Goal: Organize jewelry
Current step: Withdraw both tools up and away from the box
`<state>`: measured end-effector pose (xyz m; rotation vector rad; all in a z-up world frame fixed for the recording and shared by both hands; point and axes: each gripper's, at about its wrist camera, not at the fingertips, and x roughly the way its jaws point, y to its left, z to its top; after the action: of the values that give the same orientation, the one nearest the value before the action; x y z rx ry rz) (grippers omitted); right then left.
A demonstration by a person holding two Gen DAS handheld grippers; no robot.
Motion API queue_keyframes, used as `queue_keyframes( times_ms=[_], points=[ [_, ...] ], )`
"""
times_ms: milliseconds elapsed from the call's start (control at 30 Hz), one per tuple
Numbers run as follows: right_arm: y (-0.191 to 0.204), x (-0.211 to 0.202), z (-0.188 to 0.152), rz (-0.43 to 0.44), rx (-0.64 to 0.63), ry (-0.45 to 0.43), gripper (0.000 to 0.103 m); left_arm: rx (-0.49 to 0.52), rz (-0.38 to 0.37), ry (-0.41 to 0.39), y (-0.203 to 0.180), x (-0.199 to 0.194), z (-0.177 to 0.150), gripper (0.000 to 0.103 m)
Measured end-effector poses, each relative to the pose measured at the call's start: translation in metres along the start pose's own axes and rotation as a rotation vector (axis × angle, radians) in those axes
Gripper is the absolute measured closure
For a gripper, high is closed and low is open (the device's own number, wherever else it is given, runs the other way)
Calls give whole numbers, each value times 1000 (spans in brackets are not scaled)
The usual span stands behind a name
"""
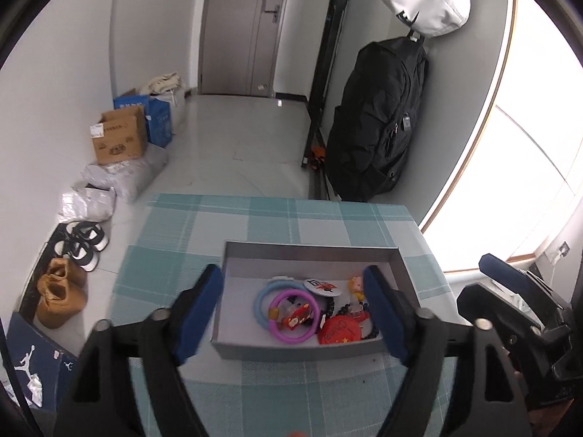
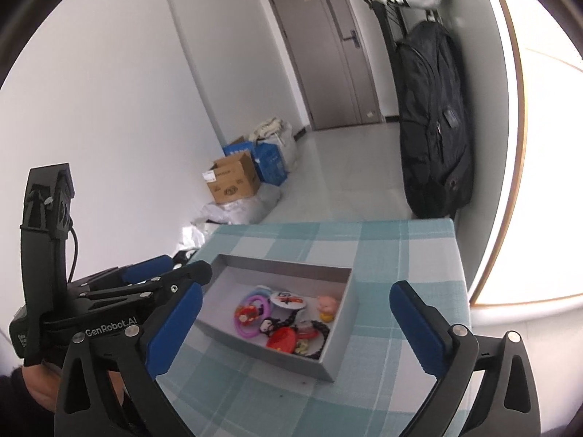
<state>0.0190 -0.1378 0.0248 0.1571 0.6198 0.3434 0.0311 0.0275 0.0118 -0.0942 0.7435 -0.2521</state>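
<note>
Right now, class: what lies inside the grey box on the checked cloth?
Inside the grey box: a purple ring, a blue ring, a red disc, a round badge and black beads. Anything beneath this pile is hidden.

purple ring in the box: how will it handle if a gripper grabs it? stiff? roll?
The purple ring looks like smooth moulded plastic, so probably stiff, light and somewhat slippery between the fingers. It lies flat, overlapping the blue ring and a red charm, so rolling seems unlikely; lifting it may drag those along.
</note>
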Motion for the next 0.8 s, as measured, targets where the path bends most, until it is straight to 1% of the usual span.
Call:
queue_keyframes(
  times_ms=[200,300,433,567,800],
  points=[
    [10,-18,-7,13,-25,-16,0,-34,29,-33,9,-15,-5,21],
    [14,-29,-13,15,-37,-26,0,-20,57,-63,9,-24,-9,21],
    [18,-39,-22,1,-53,-31,0,-20,70,-90,8,-33,-20,21],
    [20,-43,-27,1,-55,-32,0,1,102,-99,6,-37,-32,21],
    [23,-42,-31,-4,-65,-34,0,7,110,-117,5,-40,-32,21]
  ],
)
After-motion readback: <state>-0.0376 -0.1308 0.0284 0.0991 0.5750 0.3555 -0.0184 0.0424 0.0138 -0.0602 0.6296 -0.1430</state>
